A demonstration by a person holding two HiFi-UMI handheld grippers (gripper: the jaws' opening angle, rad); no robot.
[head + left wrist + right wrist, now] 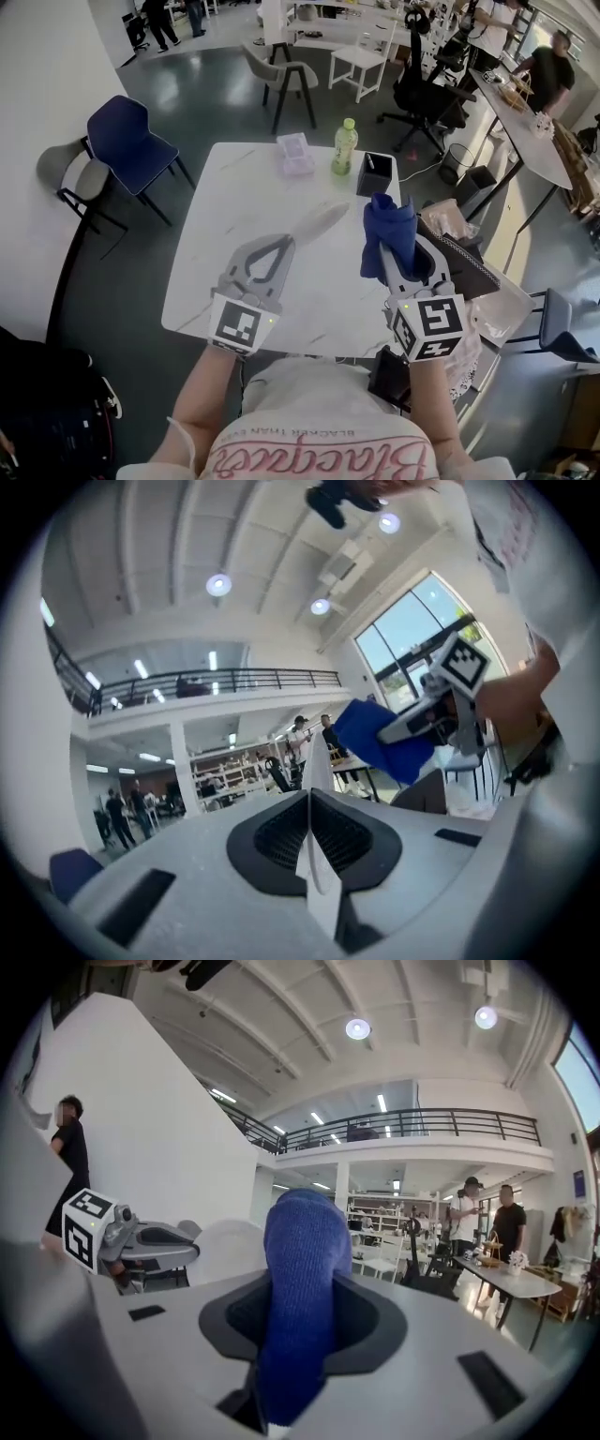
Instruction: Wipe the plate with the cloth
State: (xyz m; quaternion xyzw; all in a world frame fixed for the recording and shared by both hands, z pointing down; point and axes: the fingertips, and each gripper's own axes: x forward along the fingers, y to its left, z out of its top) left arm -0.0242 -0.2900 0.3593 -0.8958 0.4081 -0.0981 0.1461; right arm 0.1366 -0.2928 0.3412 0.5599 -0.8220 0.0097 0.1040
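Both grippers are held up over the white marble table. My left gripper is shut on the rim of a white plate, which stands on edge. In the left gripper view the plate shows as a thin white blade pinched between the jaws. My right gripper is shut on a blue cloth, which sticks up past its tips just right of the plate. In the right gripper view the cloth fills the jaws, with the plate and the left gripper to the left.
At the table's far edge stand a green bottle, a black box and a clear plastic container. A blue chair is left of the table. Bags lie to the right. People stand in the background.
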